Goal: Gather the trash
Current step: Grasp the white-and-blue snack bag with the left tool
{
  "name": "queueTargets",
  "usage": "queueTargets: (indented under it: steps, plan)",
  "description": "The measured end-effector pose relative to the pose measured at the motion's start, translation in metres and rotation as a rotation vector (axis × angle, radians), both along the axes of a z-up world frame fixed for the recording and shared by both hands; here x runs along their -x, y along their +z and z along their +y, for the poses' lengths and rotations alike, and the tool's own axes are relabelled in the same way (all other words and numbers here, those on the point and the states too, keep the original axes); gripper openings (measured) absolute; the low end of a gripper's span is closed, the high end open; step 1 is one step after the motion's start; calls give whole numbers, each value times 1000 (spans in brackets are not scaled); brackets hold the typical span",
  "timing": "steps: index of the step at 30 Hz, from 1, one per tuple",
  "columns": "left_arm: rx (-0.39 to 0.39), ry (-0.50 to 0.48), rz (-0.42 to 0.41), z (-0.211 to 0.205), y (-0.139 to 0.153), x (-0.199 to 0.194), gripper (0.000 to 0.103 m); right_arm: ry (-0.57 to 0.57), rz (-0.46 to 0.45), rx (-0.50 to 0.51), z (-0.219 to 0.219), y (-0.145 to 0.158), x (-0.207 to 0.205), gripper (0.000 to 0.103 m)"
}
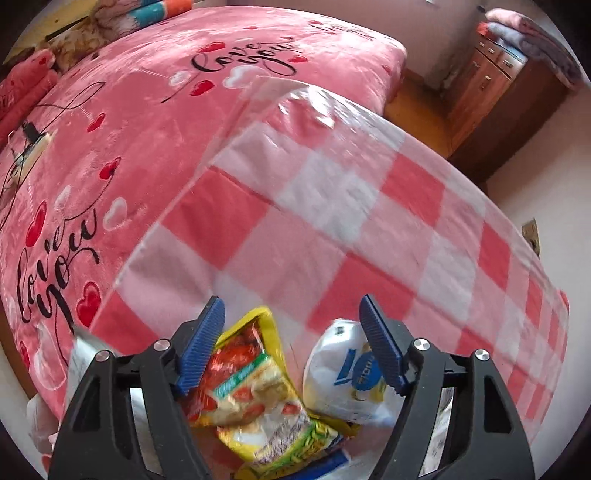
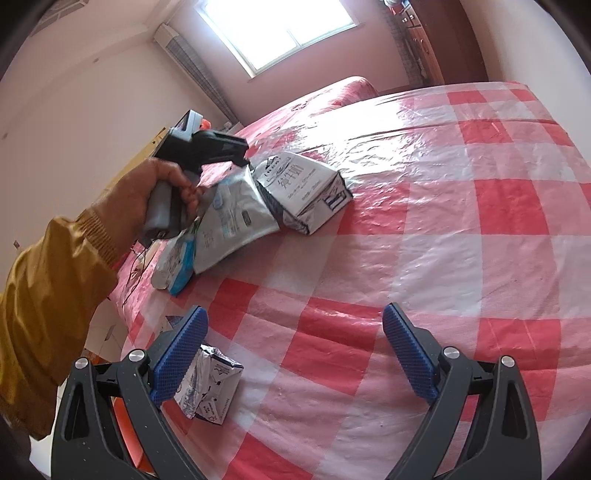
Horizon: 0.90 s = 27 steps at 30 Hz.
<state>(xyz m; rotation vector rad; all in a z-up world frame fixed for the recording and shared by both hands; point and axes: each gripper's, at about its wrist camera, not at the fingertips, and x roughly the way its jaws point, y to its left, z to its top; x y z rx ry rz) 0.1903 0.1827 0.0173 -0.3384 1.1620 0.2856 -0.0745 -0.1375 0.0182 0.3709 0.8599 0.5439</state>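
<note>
In the left wrist view the left gripper (image 1: 291, 325) points steeply down with its blue pads (image 1: 201, 347) spread; a yellow snack wrapper (image 1: 255, 398) lies beneath and between them, touching the pad at seven o'clock, while a white pouch (image 1: 343, 376) sits against the pad at five o'clock — neither is squeezed. The right gripper (image 2: 295, 354) hangs with its jaws wide and nothing between them; a crumpled silver carton (image 2: 207, 387) rests just beside its seven o'clock pad. Under both lies a glossy red-and-white checked plastic sheet (image 2: 424, 240) spread over the bed. Farther out, toward ten o'clock in the right wrist view, a hand (image 2: 147, 192) in a mustard sleeve (image 2: 55, 288) holds the left gripper's handle above a silver-grey wrapper (image 2: 232, 225), a milk carton (image 2: 306, 192) and a small blue-white packet (image 2: 177, 266). Beyond the sheet a pink "Love you" blanket (image 1: 129, 147) covers the bed, with a wooden cabinet (image 1: 491, 85) at one o'clock — and a bright window (image 2: 280, 29) at twelve in the pale wall.
</note>
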Motion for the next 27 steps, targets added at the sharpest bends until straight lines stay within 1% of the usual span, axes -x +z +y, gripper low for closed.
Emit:
queueTargets:
  steps: [6,9,14,17,19,20,22,24,25,27]
  plan:
    - [-1,-80,-10,-32,-1,32,76,-14,-5,3,-7,1,-1,94]
    - [16,-122,-18,-52,0,49,75,-17,-3,-3,-13,1,0,94]
    - [108,-206,-34,-77,2,77,75,-14,0,1,-14,0,0,94]
    - [125,-230,-74,-79,15,95,75,-4,-6,14,-12,1,2,94]
    - [120,-229,-123,-73,32,112,75,8,-10,19,-9,1,2,94]
    - [100,-221,-151,-68,42,124,75,19,-14,23,-7,1,3,94]
    - [40,-200,-187,-58,57,145,76,34,-20,29,-1,2,5,94]
    - [-34,-144,-207,-43,69,172,76,51,-26,35,4,2,5,94]
    - [-44,-121,-209,-36,70,180,76,64,-27,39,7,3,5,94]
    - [-31,-59,-207,-17,70,199,76,84,-26,52,14,3,5,94]
